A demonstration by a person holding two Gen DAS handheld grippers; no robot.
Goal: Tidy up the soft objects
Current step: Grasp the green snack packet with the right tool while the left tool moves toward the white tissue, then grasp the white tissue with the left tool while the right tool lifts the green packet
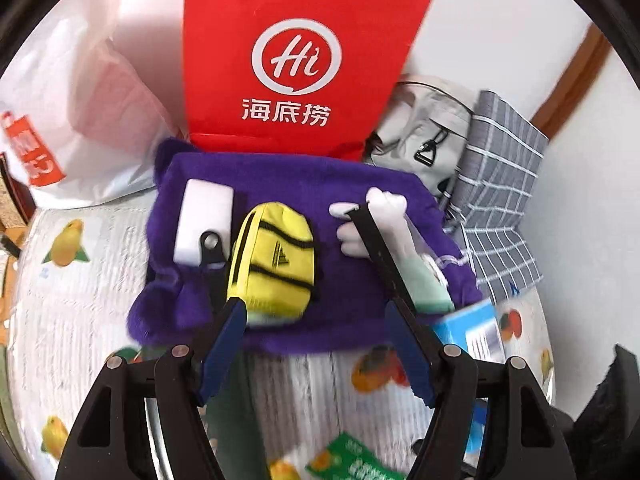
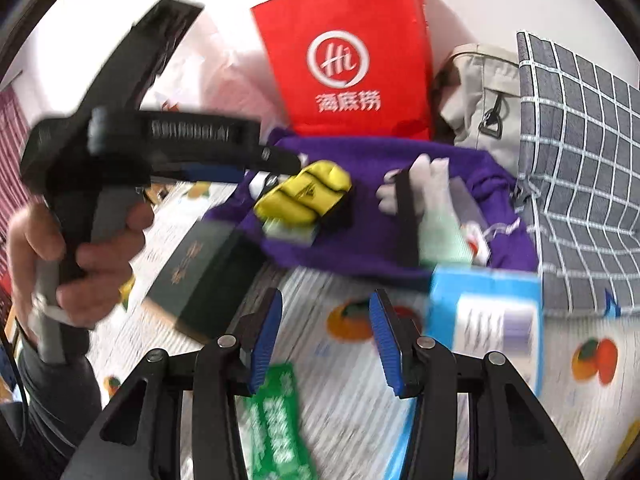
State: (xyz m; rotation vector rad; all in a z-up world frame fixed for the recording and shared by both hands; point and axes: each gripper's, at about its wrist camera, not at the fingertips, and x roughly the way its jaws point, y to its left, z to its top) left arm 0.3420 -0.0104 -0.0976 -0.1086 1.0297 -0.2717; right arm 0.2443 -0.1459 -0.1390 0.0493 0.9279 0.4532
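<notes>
L gripper [image 1: 316,344]: fingers apart, nothing between them, hovering at near edge of purple cloth [image 1: 360,312], which lies flat on fruit-print table cover [image 1: 300,392]. On the cloth, L to R in L wrist view: white block [image 1: 204,220], yellow pouch [image 1: 276,264] w/ black straps, white plush [image 1: 380,216] w/ pale green lower part. Black strap lies across the plush. Yellow pouch sits just ahead of L finger tip; contact w/ pad cannot be told (blur). Red bag [image 1: 296,60] w/ "Hi" logo stands upright behind the cloth, touching its far edge. White plastic bag [image 1: 80,128] to its L; grey bag [image 1: 424,128] and grey check cloth [image 1: 504,196] to its R. Blue box [image 1: 476,328] at R near corner of purple cloth; green packet [image 1: 352,460] near bottom of frame. R gripper [image 2: 326,336]: fingers apart, holding nothing, above the table cover, near edge of purple cloth ahead. R wrist view also shows L gripper from the side, held in person's L hand [image 2: 72,256], its tip reaching over L end of purple cloth next to yellow pouch. Dark book [image 2: 200,276] lies on table cover under that gripper, beside the cloth. R view is motion-blurred.
</notes>
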